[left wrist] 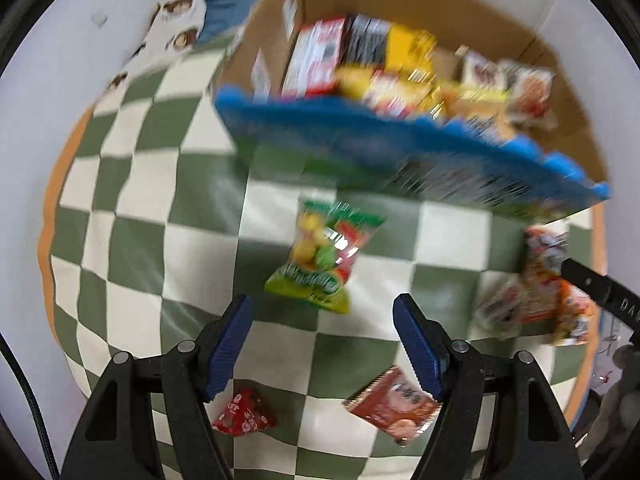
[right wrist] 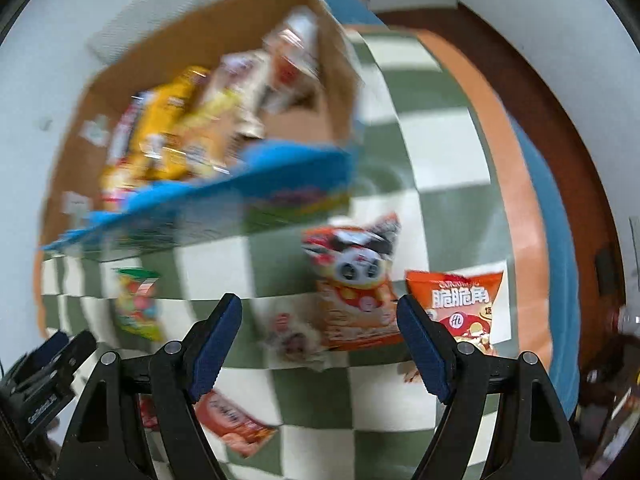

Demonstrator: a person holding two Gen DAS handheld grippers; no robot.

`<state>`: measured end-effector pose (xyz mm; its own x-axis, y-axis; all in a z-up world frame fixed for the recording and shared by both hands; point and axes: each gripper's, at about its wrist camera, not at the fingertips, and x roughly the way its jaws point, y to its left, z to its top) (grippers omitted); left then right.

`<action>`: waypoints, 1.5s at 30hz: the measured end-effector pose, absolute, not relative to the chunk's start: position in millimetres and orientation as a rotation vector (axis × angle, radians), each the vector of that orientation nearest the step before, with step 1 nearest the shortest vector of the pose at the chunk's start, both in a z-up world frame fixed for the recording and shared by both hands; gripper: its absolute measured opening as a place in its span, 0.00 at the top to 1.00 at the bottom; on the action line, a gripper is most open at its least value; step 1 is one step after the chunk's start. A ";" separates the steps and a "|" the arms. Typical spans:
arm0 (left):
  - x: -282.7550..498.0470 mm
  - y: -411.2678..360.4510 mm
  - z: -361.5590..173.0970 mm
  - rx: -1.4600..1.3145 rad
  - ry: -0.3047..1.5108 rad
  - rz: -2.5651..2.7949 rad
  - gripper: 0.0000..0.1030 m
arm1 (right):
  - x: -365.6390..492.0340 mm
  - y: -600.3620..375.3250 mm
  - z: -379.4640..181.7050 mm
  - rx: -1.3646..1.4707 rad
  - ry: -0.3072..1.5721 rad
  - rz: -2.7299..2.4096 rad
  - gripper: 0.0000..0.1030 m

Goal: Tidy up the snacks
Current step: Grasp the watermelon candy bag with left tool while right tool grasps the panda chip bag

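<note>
Hanging above a green-and-white checked cloth (left wrist: 132, 216), the left tool (left wrist: 322, 344) points down with its blue pads apart and nothing between them; the green fruit-candy bag (left wrist: 324, 256) lies on the cloth just ahead of its fingertips; a small red triangular packet (left wrist: 242, 418) and a reddish-brown snack packet (left wrist: 394, 402) lie nearer, beside the two fingers. The right tool (right wrist: 320, 336) likewise stands released, jaws spread and empty, over an orange panda-print snack bag (right wrist: 356, 280); an orange chip bag (right wrist: 460, 300) lies just beside that, by the right finger; a pale small packet (right wrist: 292, 338) sits between the fingers in view, though blur hides whether anything touches it. Behind the loose snacks stands a cardboard box (left wrist: 420, 164) with a blue scalloped front; inside it, yellow, red and white snack packs (left wrist: 384, 64) are crowded together, blurred. Both views are smeared, so print on most packets cannot be read.
</note>
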<state>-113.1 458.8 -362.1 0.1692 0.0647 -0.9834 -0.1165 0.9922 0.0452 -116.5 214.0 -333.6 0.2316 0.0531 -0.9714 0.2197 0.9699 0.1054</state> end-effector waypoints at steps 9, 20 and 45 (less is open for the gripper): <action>-82.4 453.4 -430.0 0.057 1.535 0.102 0.31 | -100.7 197.2 -407.1 0.241 1.453 -0.161 0.22; -90.3 447.7 -443.2 0.066 1.479 0.066 0.51 | -111.7 202.9 -404.1 0.182 1.447 -0.151 0.47; -168.8 477.3 -483.6 -0.093 1.651 0.036 0.49 | -212.3 217.9 -430.5 0.319 1.648 -0.016 0.30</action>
